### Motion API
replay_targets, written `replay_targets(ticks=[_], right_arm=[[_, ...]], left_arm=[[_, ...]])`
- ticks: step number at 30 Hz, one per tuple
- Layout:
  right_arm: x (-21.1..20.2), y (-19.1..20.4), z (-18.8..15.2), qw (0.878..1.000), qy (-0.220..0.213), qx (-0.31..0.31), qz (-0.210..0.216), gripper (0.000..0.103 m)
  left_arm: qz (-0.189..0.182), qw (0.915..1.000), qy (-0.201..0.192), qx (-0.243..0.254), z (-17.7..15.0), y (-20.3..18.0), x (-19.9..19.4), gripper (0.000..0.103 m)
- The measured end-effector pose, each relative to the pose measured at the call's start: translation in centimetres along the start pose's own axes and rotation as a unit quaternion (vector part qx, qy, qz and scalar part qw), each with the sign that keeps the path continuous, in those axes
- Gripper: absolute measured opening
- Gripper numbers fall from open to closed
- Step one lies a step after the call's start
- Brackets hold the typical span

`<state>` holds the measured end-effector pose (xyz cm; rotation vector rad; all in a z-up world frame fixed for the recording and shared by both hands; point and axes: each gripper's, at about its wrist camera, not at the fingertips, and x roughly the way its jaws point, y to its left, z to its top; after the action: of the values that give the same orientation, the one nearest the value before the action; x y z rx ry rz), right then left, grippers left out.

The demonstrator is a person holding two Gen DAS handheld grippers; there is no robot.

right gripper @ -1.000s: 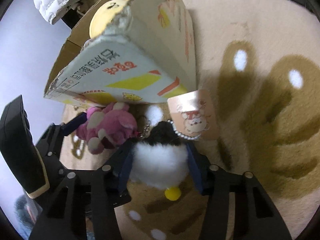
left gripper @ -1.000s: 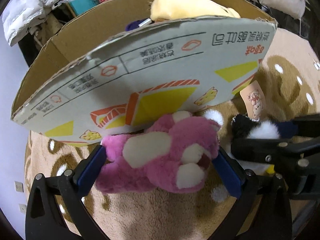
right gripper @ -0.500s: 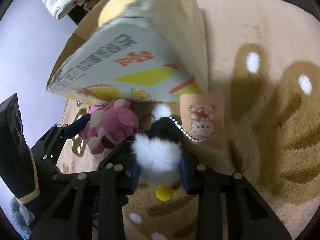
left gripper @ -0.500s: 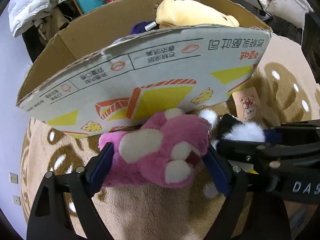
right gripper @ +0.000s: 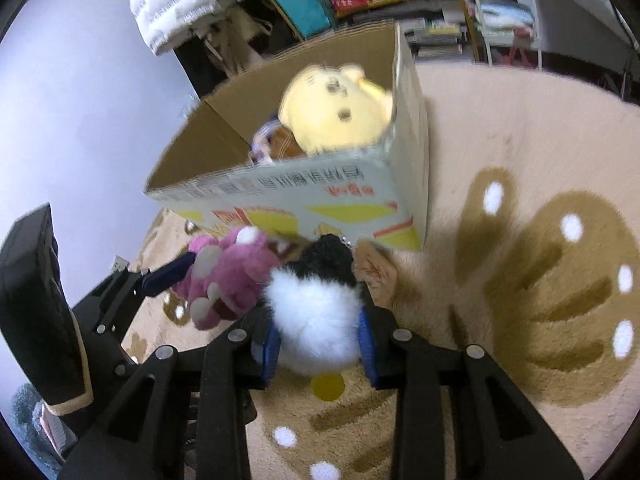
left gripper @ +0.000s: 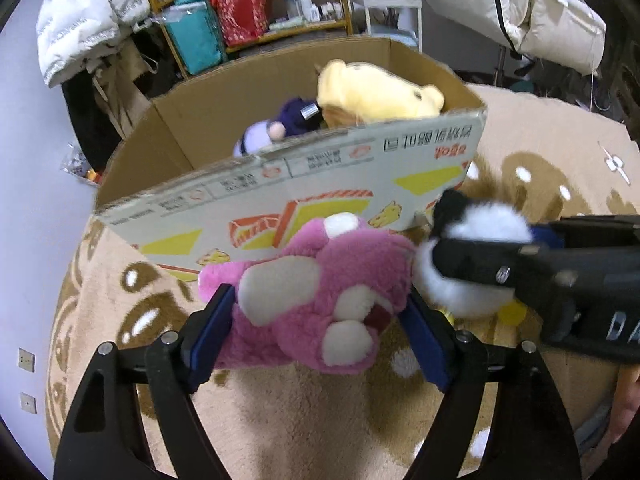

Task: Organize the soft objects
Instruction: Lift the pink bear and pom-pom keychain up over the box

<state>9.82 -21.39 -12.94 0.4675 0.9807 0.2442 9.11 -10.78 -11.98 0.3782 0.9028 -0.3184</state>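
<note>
My left gripper (left gripper: 316, 332) is shut on a pink plush bear (left gripper: 320, 296), held above the carpet just in front of a cardboard box (left gripper: 288, 184). My right gripper (right gripper: 318, 340) is shut on a black-and-white penguin plush (right gripper: 316, 320) with a paper tag (right gripper: 374, 276). It shows at the right of the left wrist view (left gripper: 476, 256), beside the bear. The pink bear also shows in the right wrist view (right gripper: 228, 276). The open box (right gripper: 280, 196) holds a yellow plush (left gripper: 376, 92) and a purple plush (left gripper: 280, 128).
A beige patterned carpet (right gripper: 520, 280) covers the floor. Behind the box stand shelves (left gripper: 248, 12) with bags and bottles, and a white jacket (left gripper: 88, 12) hangs at the left. A white padded chair (left gripper: 532, 16) stands at the back right.
Both grippers have risen with their plush toys, so the box's open top and the toys inside now show. The right gripper has closed tighter on the penguin.
</note>
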Motion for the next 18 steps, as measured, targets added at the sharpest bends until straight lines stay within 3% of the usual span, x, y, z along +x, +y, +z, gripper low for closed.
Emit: replay_targets(ticks=[9, 18], right_arm=[[-6.3, 1.3, 0.5, 0.993, -0.113, -0.038, 0.018, 0.035], [-9.0, 2.9, 1.8, 0.978, -0.192, -0.074, 0.024, 0.035]], left_arm=[[0.017, 0.9946, -0.093, -0.044, 0.7, 2.9, -5.6, 0.08], [0.024, 0.973, -0.205, -0.102, 2.2, 7.2, -10.1, 0.08]])
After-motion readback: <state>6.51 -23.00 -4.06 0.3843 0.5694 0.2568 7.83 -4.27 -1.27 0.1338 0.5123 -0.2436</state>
